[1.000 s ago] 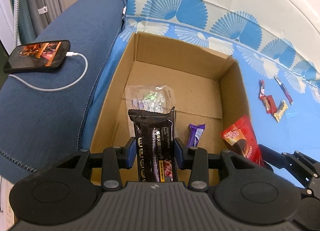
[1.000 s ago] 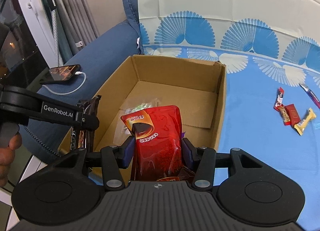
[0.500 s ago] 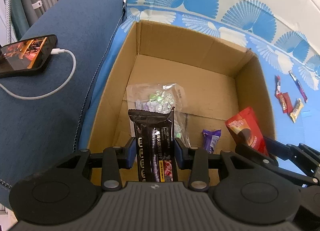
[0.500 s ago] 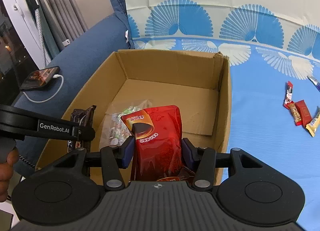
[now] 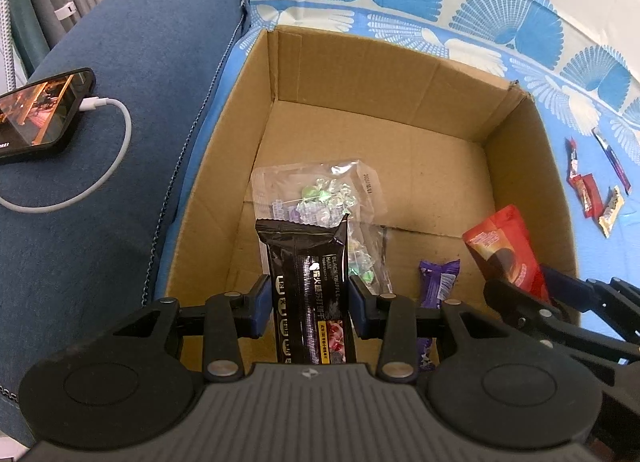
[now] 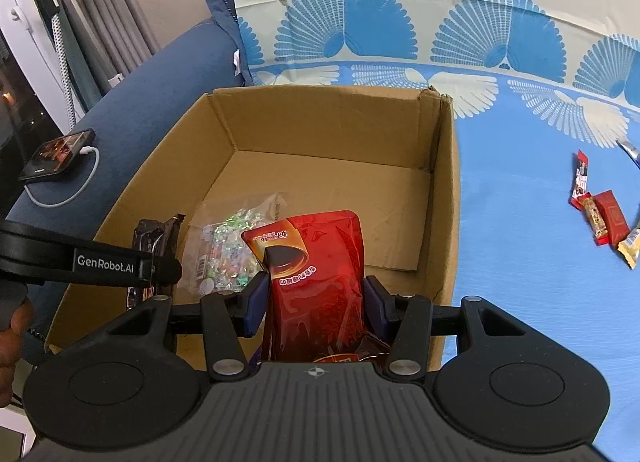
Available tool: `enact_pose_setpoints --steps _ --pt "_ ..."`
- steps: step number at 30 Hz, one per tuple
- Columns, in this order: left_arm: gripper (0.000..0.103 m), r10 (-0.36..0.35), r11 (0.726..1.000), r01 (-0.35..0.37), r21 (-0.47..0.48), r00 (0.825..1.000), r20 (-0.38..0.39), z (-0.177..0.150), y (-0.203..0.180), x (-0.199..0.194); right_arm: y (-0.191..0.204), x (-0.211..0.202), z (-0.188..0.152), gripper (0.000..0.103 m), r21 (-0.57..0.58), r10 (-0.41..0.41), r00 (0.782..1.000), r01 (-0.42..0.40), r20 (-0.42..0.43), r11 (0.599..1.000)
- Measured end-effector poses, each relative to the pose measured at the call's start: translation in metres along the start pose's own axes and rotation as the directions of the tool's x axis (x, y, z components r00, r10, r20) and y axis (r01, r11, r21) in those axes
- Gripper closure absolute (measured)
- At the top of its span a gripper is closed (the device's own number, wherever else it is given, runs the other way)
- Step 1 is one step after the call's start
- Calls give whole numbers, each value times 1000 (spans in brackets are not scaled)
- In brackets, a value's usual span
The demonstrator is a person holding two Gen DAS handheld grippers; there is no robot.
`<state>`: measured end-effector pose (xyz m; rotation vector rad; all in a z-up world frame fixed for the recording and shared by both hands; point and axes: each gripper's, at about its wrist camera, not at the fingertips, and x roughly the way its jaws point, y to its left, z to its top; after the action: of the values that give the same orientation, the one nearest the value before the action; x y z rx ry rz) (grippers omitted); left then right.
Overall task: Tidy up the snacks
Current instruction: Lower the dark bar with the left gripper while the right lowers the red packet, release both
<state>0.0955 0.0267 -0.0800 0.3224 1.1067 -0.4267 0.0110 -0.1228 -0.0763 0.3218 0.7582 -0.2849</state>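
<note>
The left claw is clamped on a black snack bar, its blue pads pressed against both long edges of the wrapper, and the bar stands upright ahead of the claw over the near part of an open cardboard box. Just beyond the bar's top edge, on the box floor, lies a clear bag of wrapped candies, partly hidden behind the bar. To the right of the left claw a small purple wrapped snack rests on the box floor near the near wall. Further right, the right claw is closed around a red pouch, which it holds upright over the near right part of the box; from the left wrist view the same pouch shows at the right, against the box's right wall. Well to the right of both claws, outside the box, a few small wrapped snacks lie together on the blue patterned sheet. To the left of the left claw, on the dark blue sofa arm, a phone lies with its screen lit and a white cable plugged into it.
</note>
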Motion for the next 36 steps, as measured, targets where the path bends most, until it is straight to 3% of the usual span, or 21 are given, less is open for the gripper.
enact_pose_setpoints --steps 2,3,4,5,6,7,10,19,29,36 --pt "56 6 1000 -6 -2 1000 6 0 0 0 0 2 1 49 2 0 1000 0 3 1000" --pt "44 6 1000 -6 -4 1000 8 1 1 -1 0 2 1 47 5 2 1000 -2 4 1000" --pt "17 9 1000 -9 -12 1000 7 1 2 -2 -1 2 2 41 10 6 1000 -6 6 1000" --pt "5 17 999 -17 -27 1000 8 1 4 -3 -1 2 3 36 16 11 1000 -11 5 1000" --pt "0 28 998 -27 -51 999 22 1 6 -7 -2 2 3 22 26 4 1000 -4 3 1000" --pt "0 37 997 -34 -70 999 39 -1 9 -11 -2 1 4 16 36 -5 1000 4 6 999" --pt "0 47 997 -45 -60 998 34 -8 11 -20 0 -11 3 13 36 -14 1000 13 24 999" --pt "0 50 998 -49 -32 999 8 -68 12 -61 16 -70 -37 9 -10 -4 1000 4 4 1000" --pt "0 49 997 -44 -57 995 86 -127 15 -120 35 -138 -79 5 -88 -49 995 56 84 995" --pt "0 44 998 -38 -41 986 159 -151 9 -155 50 -175 -99 3 -128 -59 984 81 167 988"
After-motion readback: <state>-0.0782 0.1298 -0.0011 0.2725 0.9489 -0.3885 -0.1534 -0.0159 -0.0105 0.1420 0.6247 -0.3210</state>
